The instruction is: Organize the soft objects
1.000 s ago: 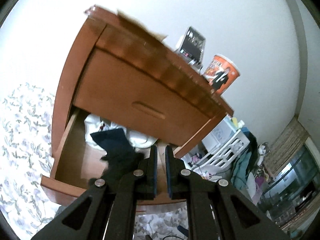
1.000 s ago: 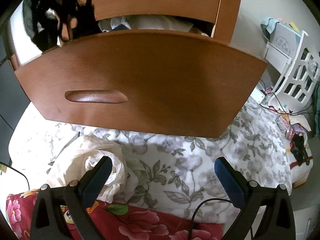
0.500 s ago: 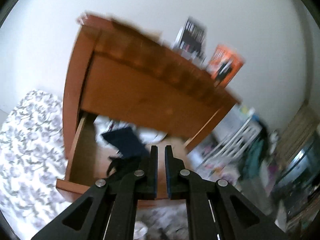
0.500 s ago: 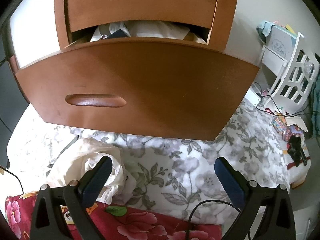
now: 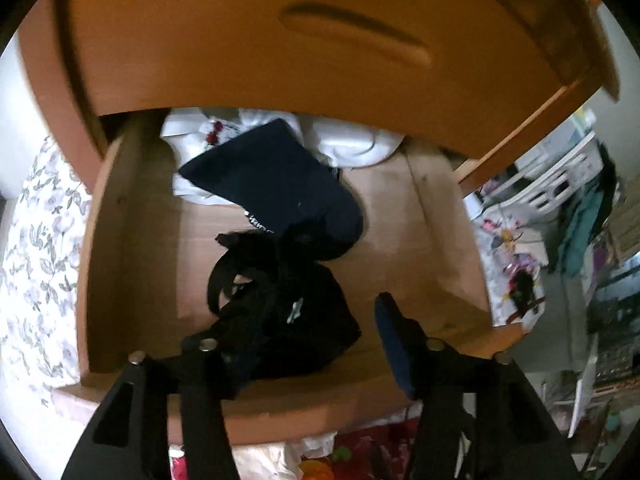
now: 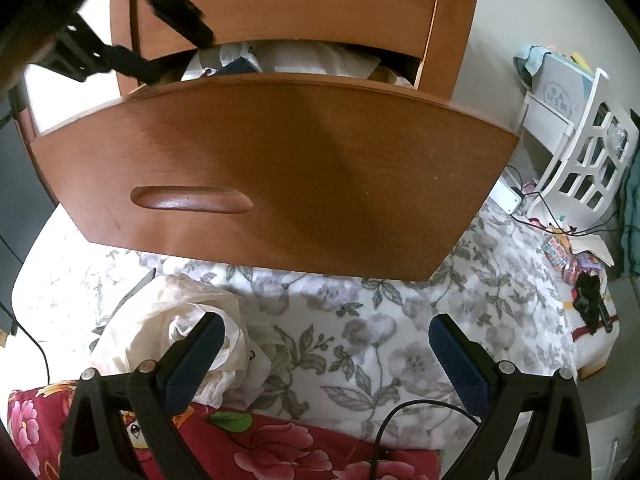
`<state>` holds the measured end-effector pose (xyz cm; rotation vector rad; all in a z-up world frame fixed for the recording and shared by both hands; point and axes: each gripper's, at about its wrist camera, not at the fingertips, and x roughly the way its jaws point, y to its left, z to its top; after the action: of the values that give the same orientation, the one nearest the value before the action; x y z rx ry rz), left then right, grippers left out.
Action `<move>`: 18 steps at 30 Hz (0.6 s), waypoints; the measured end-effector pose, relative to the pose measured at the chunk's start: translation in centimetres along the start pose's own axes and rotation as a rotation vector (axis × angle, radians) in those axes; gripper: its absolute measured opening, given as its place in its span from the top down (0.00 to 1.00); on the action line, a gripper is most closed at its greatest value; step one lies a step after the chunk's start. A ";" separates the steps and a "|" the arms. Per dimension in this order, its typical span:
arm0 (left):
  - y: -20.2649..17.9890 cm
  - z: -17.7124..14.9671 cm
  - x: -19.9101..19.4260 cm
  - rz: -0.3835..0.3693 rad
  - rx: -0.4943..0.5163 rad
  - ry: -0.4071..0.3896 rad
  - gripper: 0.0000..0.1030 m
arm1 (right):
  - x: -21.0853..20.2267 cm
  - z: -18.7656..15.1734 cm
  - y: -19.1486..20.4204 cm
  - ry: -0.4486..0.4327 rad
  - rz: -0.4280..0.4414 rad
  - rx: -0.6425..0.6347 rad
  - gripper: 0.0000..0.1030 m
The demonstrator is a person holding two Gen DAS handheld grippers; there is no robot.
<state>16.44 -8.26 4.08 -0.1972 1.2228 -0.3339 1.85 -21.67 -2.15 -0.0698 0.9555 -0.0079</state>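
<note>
The lower wooden drawer (image 5: 120, 240) is pulled out. At its back lie white clothes (image 5: 348, 144) with a navy garment (image 5: 280, 184) on top. My left gripper (image 5: 308, 328) points down into the drawer's front, its jaws opening. A black strappy garment (image 5: 288, 312) is heaped between them against the left finger, clear of the right pad (image 5: 390, 332). My right gripper (image 6: 324, 324) stands open over the floral sheet (image 6: 400, 340) below the drawer front (image 6: 280, 168), with nothing between its fingers. A cream garment (image 6: 160, 320) lies crumpled by its left finger.
The shut upper drawer (image 5: 280, 40) overhangs the back of the open one. A red floral blanket (image 6: 280, 448) and a black cable (image 6: 420, 408) lie near the right gripper. A white rack (image 6: 580, 152) and small clutter stand to the right.
The left gripper has swung down over the open drawer and its jaws have gone from shut to apart; the black garment now rests in the drawer's front. The right gripper has kept still.
</note>
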 end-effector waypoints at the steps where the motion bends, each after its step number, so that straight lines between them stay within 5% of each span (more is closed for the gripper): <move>1: -0.2 0.3 0.7 0.025 0.008 0.021 0.35 | 0.0 0.0 0.0 0.000 0.000 0.000 0.00; 9: -1.3 0.4 4.0 0.194 0.058 0.109 0.35 | 0.1 0.0 -0.1 0.005 0.005 0.002 0.00; 18: 1.4 0.1 3.1 0.186 -0.006 0.075 0.88 | 0.1 0.0 -0.1 0.006 0.008 0.004 0.00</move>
<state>17.70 -8.03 0.95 -0.0752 1.3054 -0.1773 1.90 -21.75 -2.25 -0.0625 0.9615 -0.0029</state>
